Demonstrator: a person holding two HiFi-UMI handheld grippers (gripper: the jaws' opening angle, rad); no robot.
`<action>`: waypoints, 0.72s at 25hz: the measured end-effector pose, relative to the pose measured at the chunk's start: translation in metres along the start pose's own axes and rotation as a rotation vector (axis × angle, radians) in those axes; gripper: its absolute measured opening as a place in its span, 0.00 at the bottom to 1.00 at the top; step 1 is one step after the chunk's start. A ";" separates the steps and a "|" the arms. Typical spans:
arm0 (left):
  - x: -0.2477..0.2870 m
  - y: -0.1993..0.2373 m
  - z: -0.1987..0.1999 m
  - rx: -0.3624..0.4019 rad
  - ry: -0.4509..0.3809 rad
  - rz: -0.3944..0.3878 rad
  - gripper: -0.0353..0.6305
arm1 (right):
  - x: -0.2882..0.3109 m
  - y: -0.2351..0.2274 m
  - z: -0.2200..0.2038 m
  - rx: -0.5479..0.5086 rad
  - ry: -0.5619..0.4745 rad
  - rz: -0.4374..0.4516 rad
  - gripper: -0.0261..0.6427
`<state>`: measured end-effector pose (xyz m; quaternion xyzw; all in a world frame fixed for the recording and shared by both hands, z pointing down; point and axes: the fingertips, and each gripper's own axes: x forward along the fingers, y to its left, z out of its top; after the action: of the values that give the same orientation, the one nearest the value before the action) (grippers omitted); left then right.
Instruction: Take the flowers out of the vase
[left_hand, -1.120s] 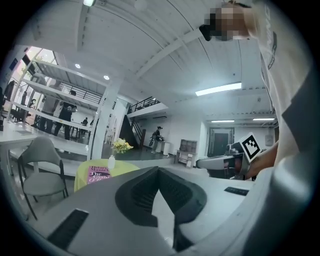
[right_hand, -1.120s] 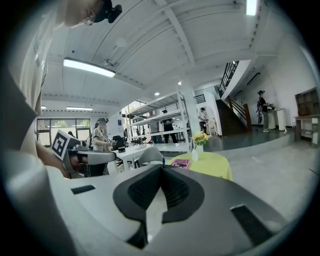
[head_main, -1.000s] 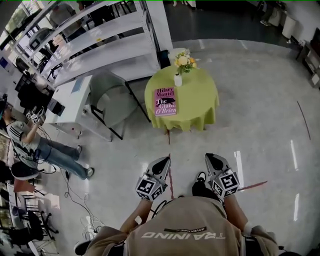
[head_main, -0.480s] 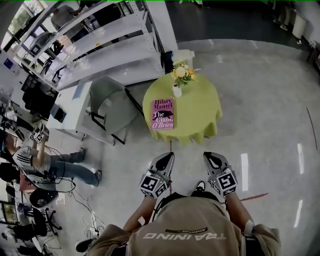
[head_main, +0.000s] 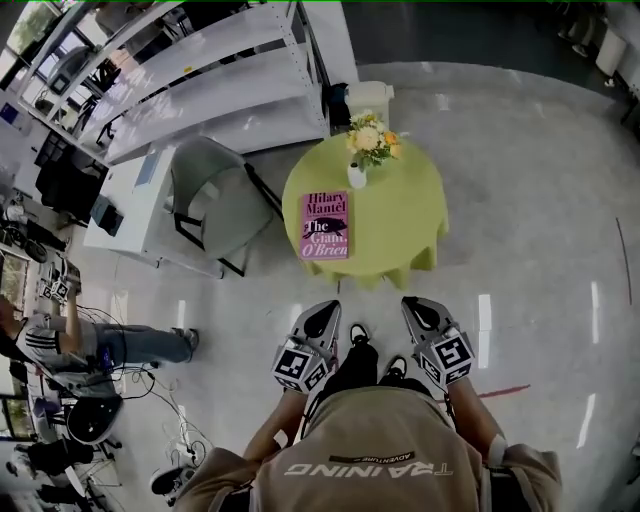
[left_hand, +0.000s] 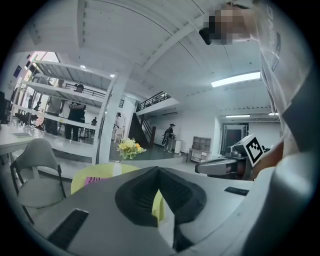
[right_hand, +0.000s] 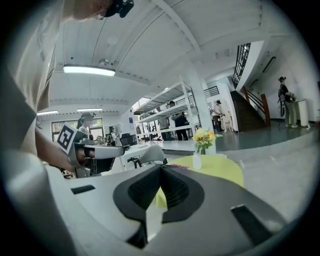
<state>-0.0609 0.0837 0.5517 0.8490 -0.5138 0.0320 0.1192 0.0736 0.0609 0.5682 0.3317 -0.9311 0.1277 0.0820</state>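
- Left gripper (head_main: 326, 309) and right gripper (head_main: 413, 303): you've got both sets of jaws pressed together on nothing, held out low in front of you.
- Yep, so nothing on the task is done yet imo. Your flowers (head_main: 370, 136) sit upright in the white vase (head_main: 357, 177) at the far side of the green table (head_main: 412, 235), past the pink book (head_main: 326, 226).
- And you're well apart from it. You'd need to walk up, open a jaw, grab the stems, and lift them clear.
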 end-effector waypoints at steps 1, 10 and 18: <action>0.006 0.009 -0.001 -0.003 -0.002 -0.003 0.05 | 0.007 -0.005 0.003 0.005 -0.002 -0.010 0.03; 0.063 0.079 0.035 0.020 -0.052 -0.110 0.05 | 0.078 -0.035 0.052 0.016 -0.040 -0.111 0.04; 0.104 0.132 0.042 0.028 -0.040 -0.205 0.05 | 0.135 -0.058 0.074 0.033 -0.065 -0.210 0.03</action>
<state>-0.1307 -0.0750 0.5515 0.8991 -0.4261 0.0097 0.0998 0.0020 -0.0849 0.5399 0.4327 -0.8912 0.1230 0.0590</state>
